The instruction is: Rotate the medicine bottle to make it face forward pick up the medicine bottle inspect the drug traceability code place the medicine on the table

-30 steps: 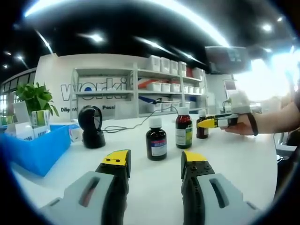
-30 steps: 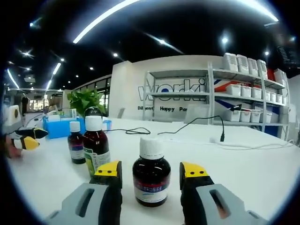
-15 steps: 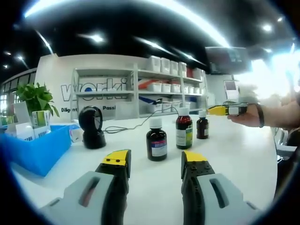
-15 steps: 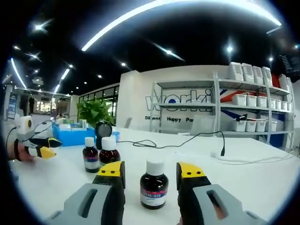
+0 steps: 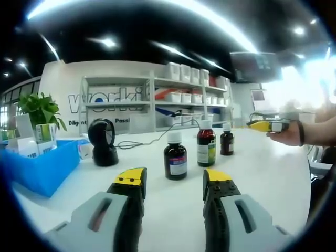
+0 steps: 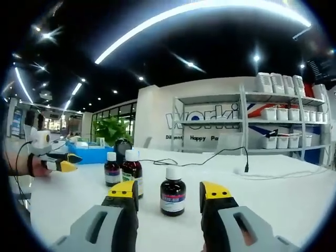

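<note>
Medicine bottle (image 6: pixel 172 191) with the white cap and the blue-and-red label is standing upright on the white desk (image 6: pixel 283 205), just ahead of my right tool (image 6: pixel 169 190) and lined up with the gap between its yellow-tipped jaws. I am holding those jaws apart with nothing between them, and the bottle is sitting clear of both tips. In the left gripper view the same bottle (image 5: pixel 227 143) is showing as the farthest of a row of three, well ahead and to the right of my left tool (image 5: pixel 174 177), whose jaws are also standing apart and gripping nothing.

Beside it, to the left in the right gripper view, a taller bottle (image 6: pixel 132 171) with a green-edged label is standing partly behind my left jaw tip, and a smaller dark bottle (image 6: pixel 112 169) is sitting just beyond that one. From the left tool, the small dark bottle (image 5: pixel 175 156) is nearest, ahead between the jaws, with the taller one (image 5: pixel 206 144) just right of it.

Farther out, a black stand-mounted scanner (image 5: pixel 103 142) is resting ahead-left of the left tool, a black cable (image 6: pixel 207 155) is trailing across the desk, and a blue bin (image 5: pixel 44 165) with a green plant (image 5: pixel 40 108) behind it is sitting at far left. White shelving (image 6: pixel 273 114) is lining the back wall.
</note>
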### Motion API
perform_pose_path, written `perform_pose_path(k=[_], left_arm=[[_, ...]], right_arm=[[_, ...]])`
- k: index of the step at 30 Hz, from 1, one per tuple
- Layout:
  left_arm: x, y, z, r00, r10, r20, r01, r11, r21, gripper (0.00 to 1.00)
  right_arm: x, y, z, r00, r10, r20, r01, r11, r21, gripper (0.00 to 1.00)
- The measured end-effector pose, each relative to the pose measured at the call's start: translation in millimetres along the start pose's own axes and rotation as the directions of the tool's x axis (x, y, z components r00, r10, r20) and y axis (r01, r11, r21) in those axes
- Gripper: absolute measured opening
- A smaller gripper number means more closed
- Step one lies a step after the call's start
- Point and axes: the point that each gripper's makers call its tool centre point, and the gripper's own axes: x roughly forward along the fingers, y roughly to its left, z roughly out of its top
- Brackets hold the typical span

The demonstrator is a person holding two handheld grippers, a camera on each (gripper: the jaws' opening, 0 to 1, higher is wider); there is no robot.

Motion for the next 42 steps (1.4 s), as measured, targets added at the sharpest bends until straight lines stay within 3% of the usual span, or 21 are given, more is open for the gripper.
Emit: perform_pose_path(k=[6,7,8,9,13,23,42], left_arm=[[0,0.1,1.1,1.000,-0.002,0.004,0.002,1.000,-0.001,0.34],[0,0.0,1.4,1.000,-0.002,0.005,0.002,1.000,-0.002,0.34],[0,-0.2,1.7,1.000,-0.001,0.006,0.001,1.000,-0.003,0.34],[-1,-0.2,2.0,1.000,0.000,0.008,0.001,1.000,-0.005,0.34],[0,0.1,2.7,1.000,0.001,0.012,-0.001,1.000,-0.008,0.34],[-1,2.3,4.0,1.000,0.004,0.022,-0.004,1.000,-0.016,0.34],[-2,-1.9,4.6,1.000,-0.003,0.019,0.003,1.000,-0.011,0.34]], right_arm=[[-9,1,-6.8,1.000,-0.001,-0.001,0.001,1.000,0.021,0.41],[-10,3,-5.5,1.000,0.007,0.020,-0.008,0.999,0.038,0.41],[-11,7,-0.5,0.998,0.016,0.053,-0.022,0.992,0.123,0.42],[-11,5,2.5,0.998,0.011,0.068,-0.021,0.988,0.151,0.42],[-15,-1,3.1,0.998,-0.021,0.064,0.012,0.991,0.132,0.40],[-11,4,-1.6,0.999,-0.012,0.038,0.010,0.998,0.060,0.39],[-10,-1,-5.2,0.999,-0.015,0.029,0.013,0.997,0.072,0.37]])
